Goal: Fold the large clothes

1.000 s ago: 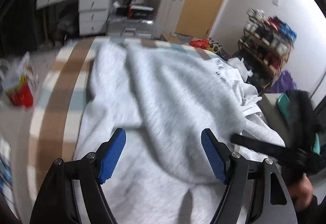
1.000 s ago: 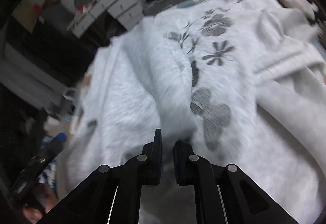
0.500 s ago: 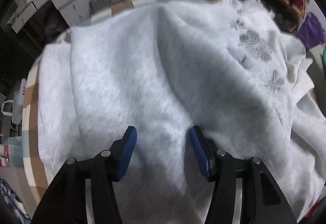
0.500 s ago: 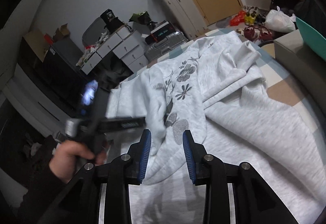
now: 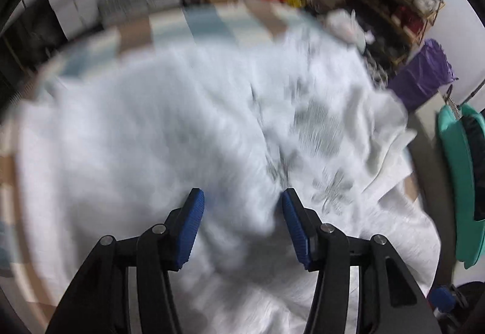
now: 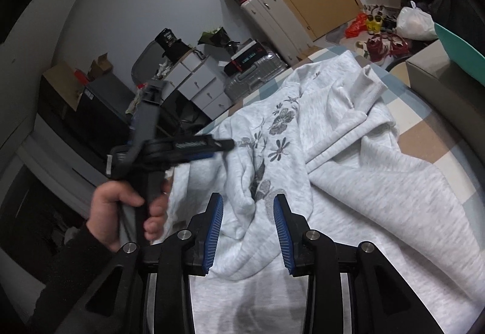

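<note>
Across the checked bedcover [image 6: 424,127] lies the pale grey sweatshirt [image 6: 363,182], rumpled, its flower print [image 6: 279,124] facing up and one sleeve [image 6: 348,109] folded over the body. Bare cover shows beyond the sweatshirt's far hem and along its right side, up to the bed's edge beside a grey box [image 6: 439,73] — to the left the cloth runs to the cover's rim, with drawers [image 6: 200,82] and a suitcase [image 6: 254,76] behind it. The right gripper [image 6: 247,227] stands with its blue pads [image 6: 282,231] wide apart, a raised ridge of the sweatshirt between them but not pinched. The left gripper [image 5: 239,221] is also spread wide above the sweatshirt [image 5: 151,136] — its view is blurred, so contact cannot be told. From the right wrist view, the left hand [image 6: 121,206] grips its handle over the sweatshirt's left edge.
</note>
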Motion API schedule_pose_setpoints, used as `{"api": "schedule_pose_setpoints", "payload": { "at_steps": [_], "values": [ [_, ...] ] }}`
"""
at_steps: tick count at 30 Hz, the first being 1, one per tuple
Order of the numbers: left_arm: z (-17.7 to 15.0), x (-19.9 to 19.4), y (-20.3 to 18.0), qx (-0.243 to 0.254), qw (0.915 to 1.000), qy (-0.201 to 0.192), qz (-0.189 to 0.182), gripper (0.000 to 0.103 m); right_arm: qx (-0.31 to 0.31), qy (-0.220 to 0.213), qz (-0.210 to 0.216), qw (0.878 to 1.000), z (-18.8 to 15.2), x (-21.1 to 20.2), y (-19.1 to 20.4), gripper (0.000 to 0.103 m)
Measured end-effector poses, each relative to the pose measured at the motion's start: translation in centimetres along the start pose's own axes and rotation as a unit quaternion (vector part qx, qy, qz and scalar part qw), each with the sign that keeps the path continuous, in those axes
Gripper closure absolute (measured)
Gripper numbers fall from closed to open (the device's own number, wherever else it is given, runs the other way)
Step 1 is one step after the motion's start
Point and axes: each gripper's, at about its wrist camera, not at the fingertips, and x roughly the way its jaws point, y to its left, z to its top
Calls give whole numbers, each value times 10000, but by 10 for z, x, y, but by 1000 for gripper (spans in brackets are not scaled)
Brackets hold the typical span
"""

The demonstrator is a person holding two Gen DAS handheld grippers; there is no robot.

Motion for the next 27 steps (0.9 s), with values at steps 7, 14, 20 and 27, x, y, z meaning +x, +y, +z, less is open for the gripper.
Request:
{"api": "schedule_pose_setpoints", "payload": {
  "at_steps": [7,14,20,27],
  "values": [
    [-13,-16,-2,113,9994,-45,336,52,193,46,17,9998,3,1,-12,68],
    [-52,-18,13,265,9991,43,338,48,137,67,120,9998,2,3,-7,64],
    [-67,-45,55,-209,9986,-430,-210,45,131,214,-7,9997,-1,10,-9,59],
    [-76,-106,156,-789,9898,-792,887,37,-505,293,-395,9975,52,19,-6,21]
  ]
}}
